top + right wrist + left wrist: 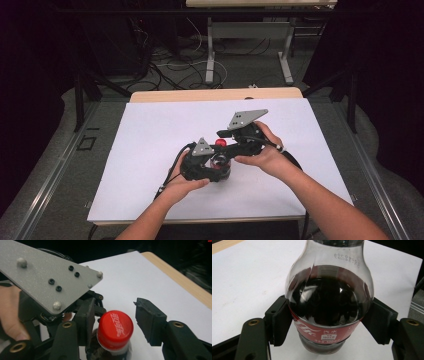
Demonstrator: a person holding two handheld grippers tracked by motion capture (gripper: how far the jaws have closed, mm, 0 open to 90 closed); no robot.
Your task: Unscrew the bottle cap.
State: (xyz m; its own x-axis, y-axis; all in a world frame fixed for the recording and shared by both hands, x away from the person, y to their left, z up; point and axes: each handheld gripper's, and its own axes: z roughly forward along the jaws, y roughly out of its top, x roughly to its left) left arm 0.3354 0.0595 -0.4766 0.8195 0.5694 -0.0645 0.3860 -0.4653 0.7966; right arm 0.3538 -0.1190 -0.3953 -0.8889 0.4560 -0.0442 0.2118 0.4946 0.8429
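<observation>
On the table: a white sheet (150, 150) covered nearly the whole top, with a strip of pale wood (215, 95) bare along the far edge.
Open room: the sheet lay bare to the left, right and far side of the two grippers; they worked close together near its middle, a little toward the person's side.
Edges: in the right gripper view the wooden edge ran well apart from the bottle; beyond the table, dark floor with loose cables (175, 65) and the grey legs of another table (210, 50).
Bottle: a small clear plastic cola bottle (329, 302) with rounded shoulders stood upright on the sheet, dark liquid filling it up to the shoulder, a red label with white lettering banding its lower body.
Cap: a red ribbed screw cap (115, 330) with white script sat on the neck.
Left gripper (202, 167): its black, ridged jaws pressed on the bottle's body from both sides, at the label's upper edge, clamping it.
Right gripper (115, 322): its matte black jaws stood on either side of the cap; a clear gap showed at one jaw, so the cap was not clamped.
Plates: a grey speckled three-cornered plate with dark screw holes topped each gripper.
Hands: the person's left hand (182, 187) and right hand (265, 157) gripped the handles from below.
</observation>
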